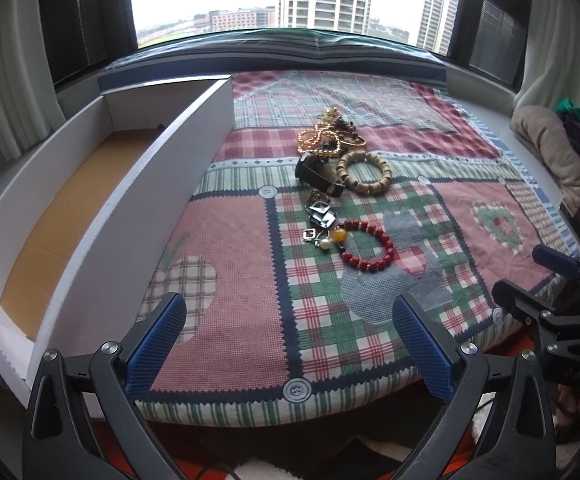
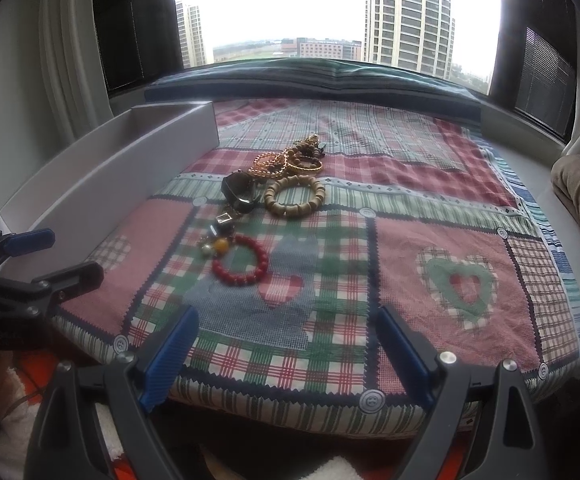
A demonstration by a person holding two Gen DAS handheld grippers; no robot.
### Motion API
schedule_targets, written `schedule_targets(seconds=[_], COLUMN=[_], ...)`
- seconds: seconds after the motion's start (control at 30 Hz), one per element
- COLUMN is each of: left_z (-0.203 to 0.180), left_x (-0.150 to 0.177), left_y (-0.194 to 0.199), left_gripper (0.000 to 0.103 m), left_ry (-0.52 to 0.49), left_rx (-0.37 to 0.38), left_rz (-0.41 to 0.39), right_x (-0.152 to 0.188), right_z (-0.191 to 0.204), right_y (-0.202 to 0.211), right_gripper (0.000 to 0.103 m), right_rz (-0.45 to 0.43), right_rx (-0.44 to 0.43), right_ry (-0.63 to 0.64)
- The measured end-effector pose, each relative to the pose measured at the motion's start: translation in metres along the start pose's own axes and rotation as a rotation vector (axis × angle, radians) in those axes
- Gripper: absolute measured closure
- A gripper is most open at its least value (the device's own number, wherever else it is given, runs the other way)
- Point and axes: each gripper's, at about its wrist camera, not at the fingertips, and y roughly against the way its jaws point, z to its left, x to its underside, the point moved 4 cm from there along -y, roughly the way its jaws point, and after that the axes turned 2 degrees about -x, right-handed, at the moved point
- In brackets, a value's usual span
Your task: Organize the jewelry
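A row of jewelry lies on a plaid patchwork mat (image 1: 250,280). Nearest is a red bead bracelet (image 1: 369,246) (image 2: 242,260) with small charms (image 1: 321,220) beside it. Behind lie a dark chunky bracelet (image 1: 315,174) (image 2: 240,192), a tan wooden bracelet (image 1: 363,174) (image 2: 294,197) and gold chains (image 1: 329,132) (image 2: 286,160). A long white box (image 1: 106,216) (image 2: 102,196) with a brown floor lies open at the left. My left gripper (image 1: 290,344) is open and empty at the mat's near edge. My right gripper (image 2: 290,348) is open and empty, to its right.
A window with tower blocks outside fills the back, with curtains at both sides. A striped cushion (image 1: 290,46) lies along the far edge. A beige cloth (image 1: 549,148) is heaped at the right. Orange and white fabric (image 1: 258,472) lies below the mat's near edge.
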Motion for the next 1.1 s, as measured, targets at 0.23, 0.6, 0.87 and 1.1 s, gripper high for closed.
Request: schedule_targets(seconds=[0.23,0.6,0.87,1.1], left_z=[0.005,-0.024,-0.003,-0.027], left_x=[-0.007,-0.063,-0.068,-0.067], left_y=[-0.023,-0.087,-0.132,-0.170], left_gripper=[0.001,0.001,0.001,0.020], left_ry=[0.018,-0.080,0.005,-0.022], left_rx=[0.035,0.071,0.038,0.077], left_rz=[0.069,0.172,0.234,0.258], right_x=[0.005,0.011,0.022,0.024], right_z=[-0.007,-0.026,-0.048,-0.038], right_y=[-0.008,-0.016,-0.036,-0.044], right_gripper=[0.011,0.011,0.011,0.011], right_rz=[0.031,0.058,0.139,0.165], right_rx=[-0.022,-0.042,-0.073,-0.093], right_ry=[-0.037,-0.105,-0.177,-0.145])
